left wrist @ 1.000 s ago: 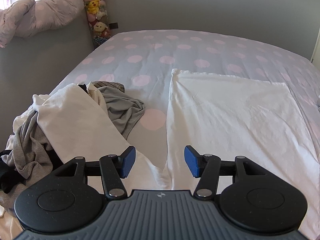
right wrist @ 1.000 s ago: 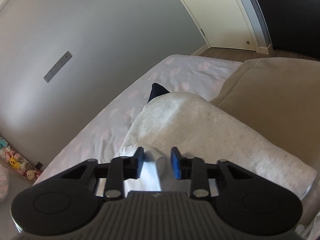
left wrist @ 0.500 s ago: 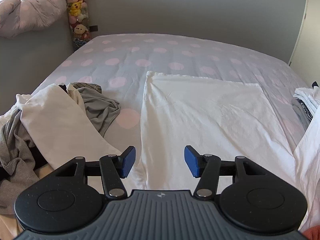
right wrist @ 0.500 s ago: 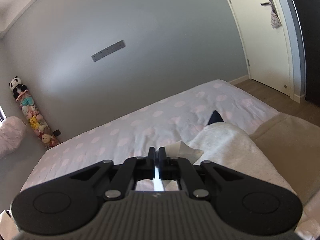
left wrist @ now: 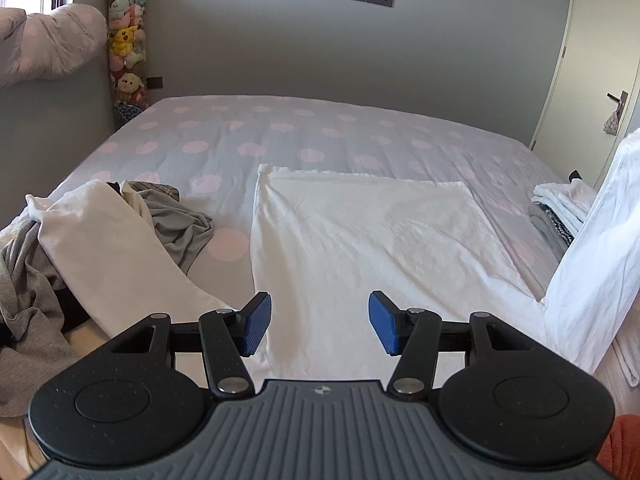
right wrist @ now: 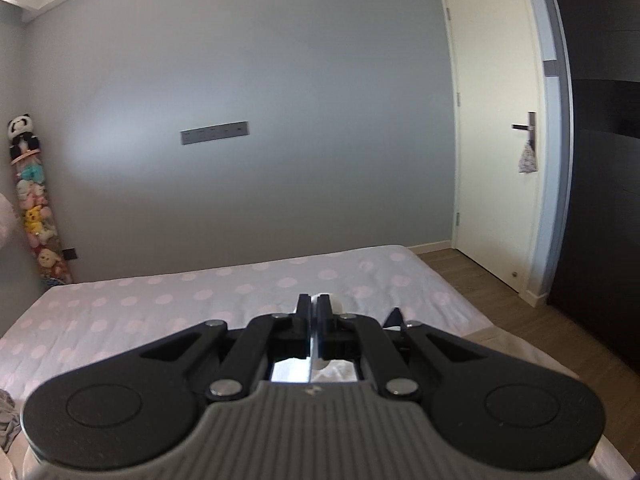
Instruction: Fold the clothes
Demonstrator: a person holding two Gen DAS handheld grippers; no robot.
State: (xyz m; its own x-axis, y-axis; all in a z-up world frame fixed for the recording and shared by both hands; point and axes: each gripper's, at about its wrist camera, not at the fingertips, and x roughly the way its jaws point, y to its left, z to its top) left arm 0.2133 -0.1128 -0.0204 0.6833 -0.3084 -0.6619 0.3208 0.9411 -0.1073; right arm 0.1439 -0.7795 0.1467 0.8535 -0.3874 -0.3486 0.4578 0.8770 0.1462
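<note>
A white garment [left wrist: 360,236] lies spread flat on the polka-dot bed [left wrist: 304,136]. Its right edge [left wrist: 596,256] rises steeply off the bed at the right of the left wrist view. My left gripper [left wrist: 316,322] hovers open over the garment's near edge, holding nothing. In the right wrist view my right gripper [right wrist: 313,312] is shut on a thin fold of the white cloth [right wrist: 331,368], raised above the bed; little of the cloth shows past the jaws.
A heap of unfolded clothes [left wrist: 92,240] lies at the bed's left. A stack of folded clothes [left wrist: 560,208] sits at the bed's right side. A hanging column of plush toys [left wrist: 126,52] is in the corner; a white door [right wrist: 496,152] stands to the right.
My right gripper shut on the white cloth and lifted it, its view swinging up from the clothes to the wall. The left gripper stayed open while its view swung right and tilted up.
</note>
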